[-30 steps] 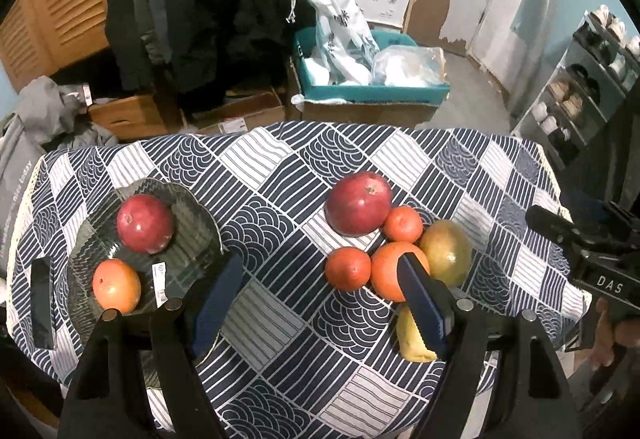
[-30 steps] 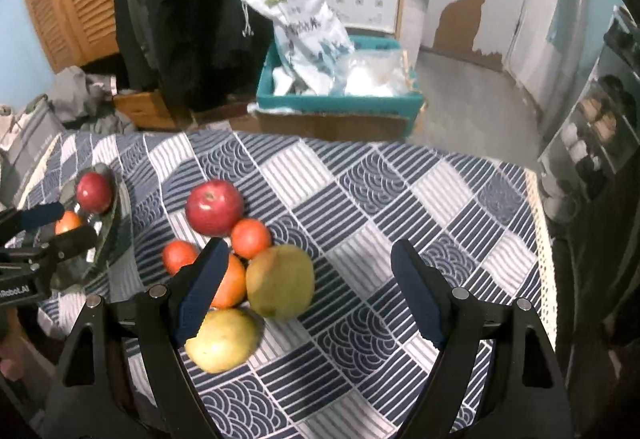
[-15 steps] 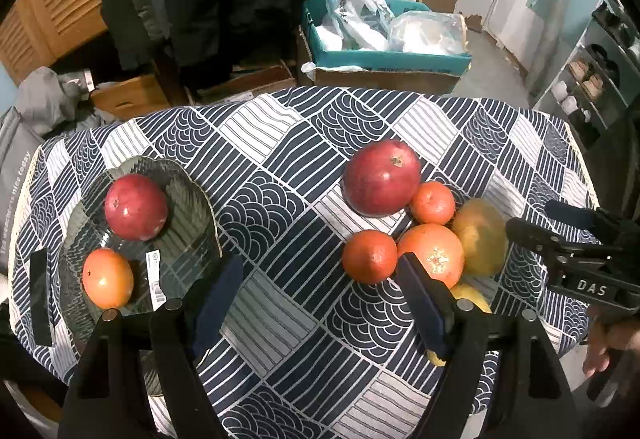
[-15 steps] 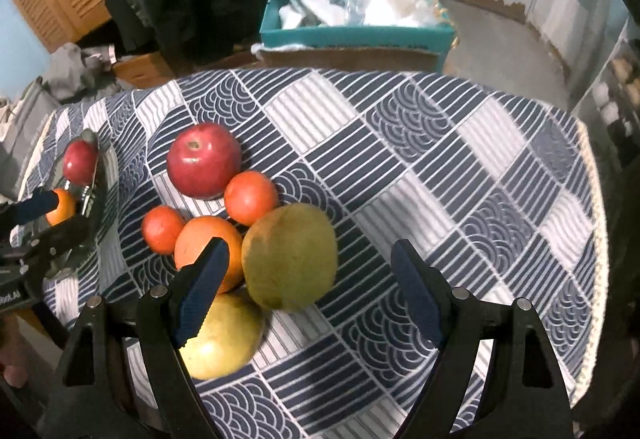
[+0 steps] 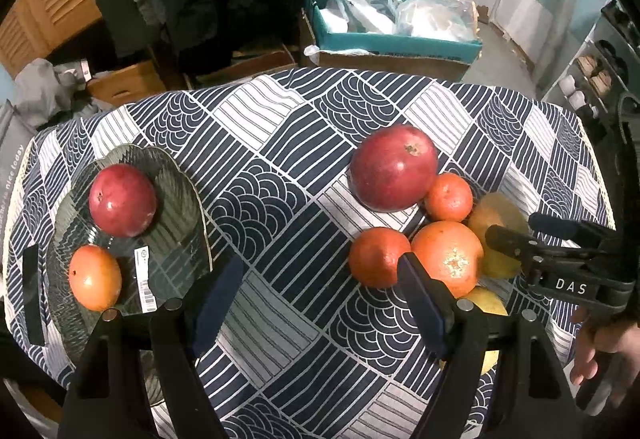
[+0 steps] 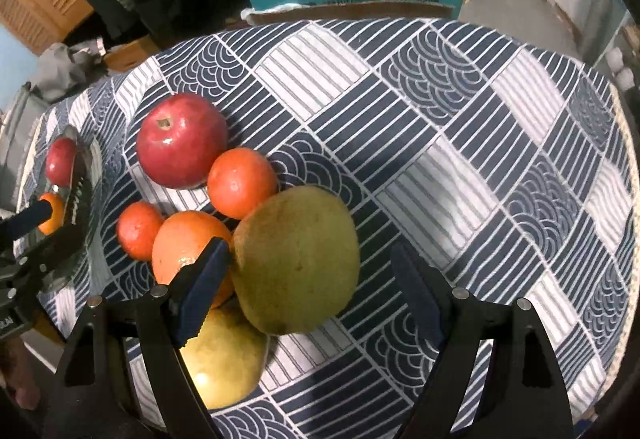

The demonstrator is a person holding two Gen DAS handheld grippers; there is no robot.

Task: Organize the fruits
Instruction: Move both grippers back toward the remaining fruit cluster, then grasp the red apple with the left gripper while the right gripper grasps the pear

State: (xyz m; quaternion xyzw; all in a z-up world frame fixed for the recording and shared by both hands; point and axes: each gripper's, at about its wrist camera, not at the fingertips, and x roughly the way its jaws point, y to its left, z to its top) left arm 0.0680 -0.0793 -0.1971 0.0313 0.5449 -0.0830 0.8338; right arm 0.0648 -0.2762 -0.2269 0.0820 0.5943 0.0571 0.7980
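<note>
Six fruits sit bunched together on the right half of the tabletop (image 5: 288, 143), which is covered in a navy and white patterned cloth. At the far side of the bunch is a large red apple (image 6: 182, 141), with a small orange (image 6: 242, 183) touching its near right side. Nearer lie a second small orange (image 6: 140, 230) and a bigger orange (image 6: 188, 247), then a large green pear (image 6: 296, 259) and, nearest of all, a yellow pear (image 6: 224, 359).

The right gripper (image 6: 308, 279) has its jaws spread wide and holds nothing. The green pear lies between them, close against the left jaw, with a clear gap to the right jaw. The left jaw's pad sits in front of the bigger orange.

The left gripper (image 5: 320, 291) also has its jaws wide apart and empty, hovering over bare cloth between the bunch and a glass plate (image 5: 176, 259). Its right jaw tip overlaps the bigger orange in the left wrist view; whether they touch cannot be told. The plate lies at the left of the tabletop and carries a red apple (image 5: 122, 205) on its far part and an orange (image 5: 95, 277) nearer.
</note>
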